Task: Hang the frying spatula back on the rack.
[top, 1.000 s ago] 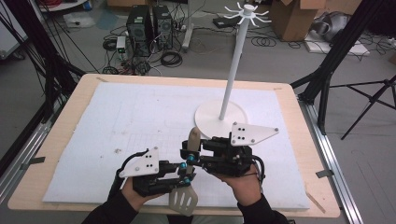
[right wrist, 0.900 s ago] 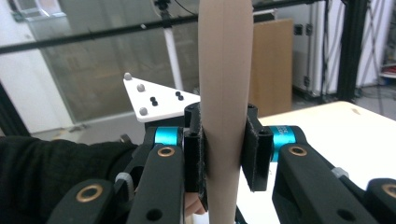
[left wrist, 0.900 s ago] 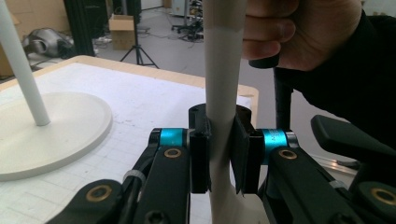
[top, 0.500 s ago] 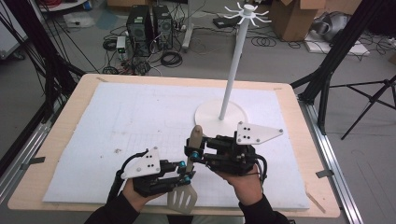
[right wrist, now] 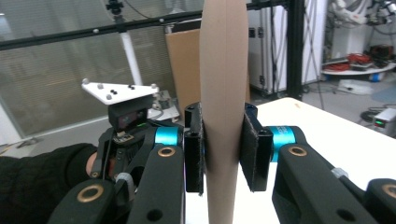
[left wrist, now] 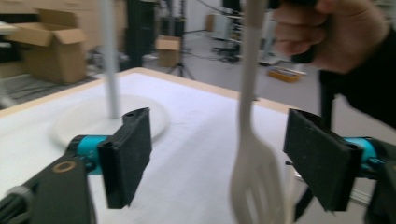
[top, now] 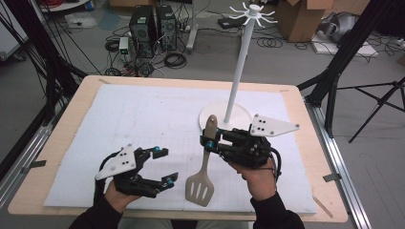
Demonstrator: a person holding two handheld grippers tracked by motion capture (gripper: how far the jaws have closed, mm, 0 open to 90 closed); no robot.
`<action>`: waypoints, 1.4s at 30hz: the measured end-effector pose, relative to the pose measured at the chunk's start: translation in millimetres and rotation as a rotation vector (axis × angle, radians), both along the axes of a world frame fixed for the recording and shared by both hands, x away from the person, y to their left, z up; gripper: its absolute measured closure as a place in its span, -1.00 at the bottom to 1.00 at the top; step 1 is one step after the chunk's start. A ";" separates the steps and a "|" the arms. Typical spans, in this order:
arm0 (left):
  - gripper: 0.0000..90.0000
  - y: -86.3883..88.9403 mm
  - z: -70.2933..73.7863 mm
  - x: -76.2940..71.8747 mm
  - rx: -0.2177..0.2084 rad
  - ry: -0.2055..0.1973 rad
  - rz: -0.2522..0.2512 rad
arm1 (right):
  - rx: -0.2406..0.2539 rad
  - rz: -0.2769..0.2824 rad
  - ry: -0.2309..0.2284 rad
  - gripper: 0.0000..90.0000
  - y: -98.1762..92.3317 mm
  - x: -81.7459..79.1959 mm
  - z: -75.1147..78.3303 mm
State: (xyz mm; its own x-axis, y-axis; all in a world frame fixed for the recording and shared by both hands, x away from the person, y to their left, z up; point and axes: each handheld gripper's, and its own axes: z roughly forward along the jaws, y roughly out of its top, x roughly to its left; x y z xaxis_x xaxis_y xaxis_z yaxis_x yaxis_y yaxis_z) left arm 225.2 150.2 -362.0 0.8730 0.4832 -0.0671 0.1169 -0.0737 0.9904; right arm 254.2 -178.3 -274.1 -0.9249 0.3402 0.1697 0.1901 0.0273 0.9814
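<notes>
Jaws, high view: right gripper (top: 208,141) has its jaws closed on the handle of the beige spatula (top: 202,169), near the handle's far end; left gripper (top: 165,165) has its jaws spread wide and empty.
Spatula, high view: handle runs toward the person from the right jaws, slotted blade lying nearest the person over the white mat (top: 143,124), just right of the left jaws and apart from them.
Surroundings, high view: mat covers the wooden bench (top: 76,102); white stand (top: 239,67) with round base sits beyond the right gripper, a ring of hooks at its top.
Jaws, left gripper view: left gripper (left wrist: 224,158) jaws stand far apart, pads touching nothing.
Spatula, left gripper view: spatula (left wrist: 254,154) hangs blade down between the two jaws, nearer the right-hand pad, clear of both; person's hand (left wrist: 327,30) is above it; stand pole (left wrist: 109,56) is blurred behind.
Jaws, right gripper view: right gripper (right wrist: 223,149) pads press both sides of the spatula handle (right wrist: 224,93), which stands upright.
Background, right gripper view: left gripper (right wrist: 128,123) lies beyond, jaw state unclear from here.
</notes>
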 end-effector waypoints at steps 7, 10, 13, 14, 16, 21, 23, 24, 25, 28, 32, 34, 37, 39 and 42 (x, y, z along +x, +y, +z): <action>-0.57 30.3 -28.9 0.8 -0.014 0.017 0.088 | -0.030 -0.049 0.002 0.63 -4.2 20.5 13.4; -0.57 37.0 -39.4 3.1 -0.004 0.020 0.123 | -0.033 -0.063 0.000 0.63 -3.3 28.9 22.1; -0.59 39.3 -47.9 4.3 -0.004 0.055 0.143 | -0.046 -0.075 -0.012 0.63 -2.6 35.4 32.9; -0.59 39.6 -50.8 3.9 0.000 0.064 0.151 | -0.048 -0.079 -0.016 0.63 -2.7 37.6 36.8; -0.59 38.9 -53.8 2.8 0.009 0.073 0.158 | -0.056 -0.091 -0.021 0.63 -2.8 42.6 44.4; -0.59 39.7 -50.9 1.3 -0.019 0.077 0.146 | -0.082 -0.127 -0.037 0.63 -4.1 58.1 62.3; -0.59 41.2 -50.5 1.1 -0.010 0.070 0.150 | -0.089 -0.150 -0.034 0.63 -6.1 66.5 69.5; -0.59 41.9 -50.4 1.2 -0.011 0.068 0.156 | -0.086 -0.161 -0.037 0.63 -8.1 71.5 72.8; -0.59 42.7 -50.1 1.5 -0.015 0.067 0.158 | -0.076 -0.173 -0.032 0.63 -10.0 75.8 76.3; -0.59 44.7 -50.1 2.3 -0.020 0.063 0.158 | -0.050 -0.208 -0.022 0.63 -16.7 89.8 87.0; -0.59 46.3 -50.9 4.3 -0.018 0.064 0.162 | -0.044 -0.259 -0.019 0.63 -23.4 105.7 100.7; -0.58 46.9 -51.2 4.8 -0.019 0.070 0.161 | -0.039 -0.281 -0.011 0.63 -26.1 112.5 106.1; -0.58 47.5 -51.5 5.6 -0.023 0.073 0.162 | -0.034 -0.306 0.008 0.63 -27.2 125.0 113.3; -0.58 47.9 -51.5 5.5 -0.025 0.077 0.161 | -0.032 -0.311 0.012 0.63 -27.2 126.6 113.7; -0.58 48.2 -51.4 5.4 -0.024 0.075 0.160 | -0.026 -0.321 0.027 0.63 -27.5 132.8 112.6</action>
